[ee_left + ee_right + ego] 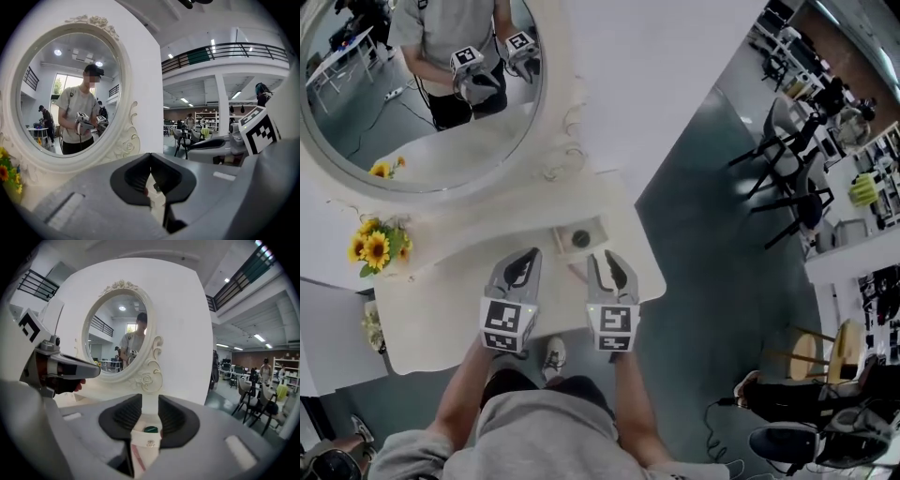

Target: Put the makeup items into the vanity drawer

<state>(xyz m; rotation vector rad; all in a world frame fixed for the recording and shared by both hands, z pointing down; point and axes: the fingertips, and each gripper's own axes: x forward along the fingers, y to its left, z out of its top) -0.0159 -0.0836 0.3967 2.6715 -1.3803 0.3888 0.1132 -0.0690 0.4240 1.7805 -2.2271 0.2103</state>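
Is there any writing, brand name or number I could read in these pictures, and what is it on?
No readable words or numbers anywhere.
The left cube and the right cube: black-and-white square patterns only, no letters or digits.
The drawer front: a small ornament, no wording.
The shelves in the hall behind: anything on them is too small to read.

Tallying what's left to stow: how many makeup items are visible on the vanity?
2: a dark-capped jar in the open drawer, and a pink stick on the tabletop in front of it. More may hide inside the drawer.
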